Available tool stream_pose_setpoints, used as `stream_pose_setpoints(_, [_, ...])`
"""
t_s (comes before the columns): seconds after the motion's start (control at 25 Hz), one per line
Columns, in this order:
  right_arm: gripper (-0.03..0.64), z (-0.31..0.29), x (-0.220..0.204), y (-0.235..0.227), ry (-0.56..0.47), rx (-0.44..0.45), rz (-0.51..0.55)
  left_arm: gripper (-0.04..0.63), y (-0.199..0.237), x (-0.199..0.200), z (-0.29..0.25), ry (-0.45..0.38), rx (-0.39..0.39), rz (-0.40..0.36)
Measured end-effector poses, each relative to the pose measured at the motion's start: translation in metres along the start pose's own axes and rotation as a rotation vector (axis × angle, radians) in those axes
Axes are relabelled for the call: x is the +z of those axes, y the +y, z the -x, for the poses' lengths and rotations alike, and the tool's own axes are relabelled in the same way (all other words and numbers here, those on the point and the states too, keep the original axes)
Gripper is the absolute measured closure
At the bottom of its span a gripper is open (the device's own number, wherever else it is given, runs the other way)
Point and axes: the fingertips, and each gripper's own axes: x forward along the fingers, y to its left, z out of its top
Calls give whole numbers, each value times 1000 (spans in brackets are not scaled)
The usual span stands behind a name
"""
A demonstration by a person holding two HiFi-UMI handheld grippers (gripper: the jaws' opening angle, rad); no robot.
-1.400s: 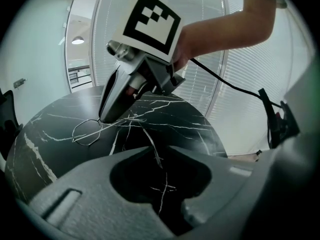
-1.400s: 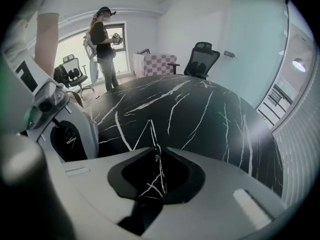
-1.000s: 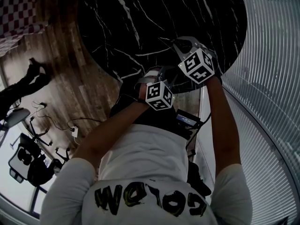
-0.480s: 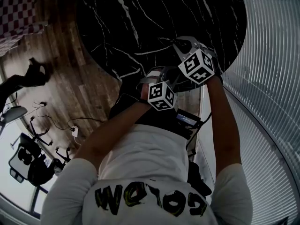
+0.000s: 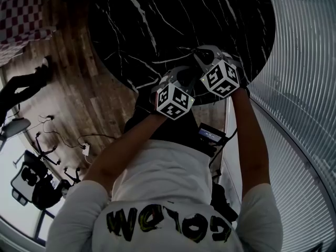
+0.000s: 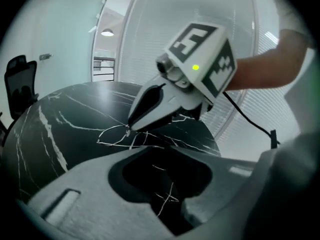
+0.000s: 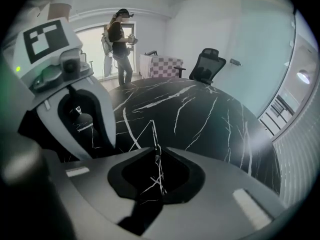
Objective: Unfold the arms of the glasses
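The glasses (image 6: 115, 136) are a thin wire frame, down by the near right part of the black marble table (image 5: 157, 14), close in front of the person. Whether they rest on the top or hang just off it I cannot tell. The right gripper (image 7: 157, 154) is clenched on them. In its own view the two jaws meet at the tips with a sliver of wire caught between. In the left gripper view its pale snout comes down from the right and ends right on the frame, with one lens loop showing just left of the tip. Against the white veins of the marble the wire is hard to follow, so how far either arm is swung out I cannot tell.

The left gripper (image 6: 166, 147) sits just near and left of the right one, their marker cubes side by side in the head view. Its jaws have just been opening — they stand a narrow gap apart with nothing pinched between them, only dark tabletop and veins behind. A fine pale line runs from the frame toward its tips, but whether it is wire or vein is unclear.

Far across the table a person (image 7: 120, 36) stands by a bright window, with a checkered cloth (image 7: 167, 66) and a black office chair (image 7: 206, 64) to the right.
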Motion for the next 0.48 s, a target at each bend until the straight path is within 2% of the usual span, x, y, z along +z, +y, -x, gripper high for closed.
stream_pose_setpoints(0.24, [578,-1,2,0,1,-5,2,485,29,2,1,7,36,295])
stream_pose_setpoints(0.48, [578,-4,2,0,3,-8,5,462,36,-5,-5,10,-13,608])
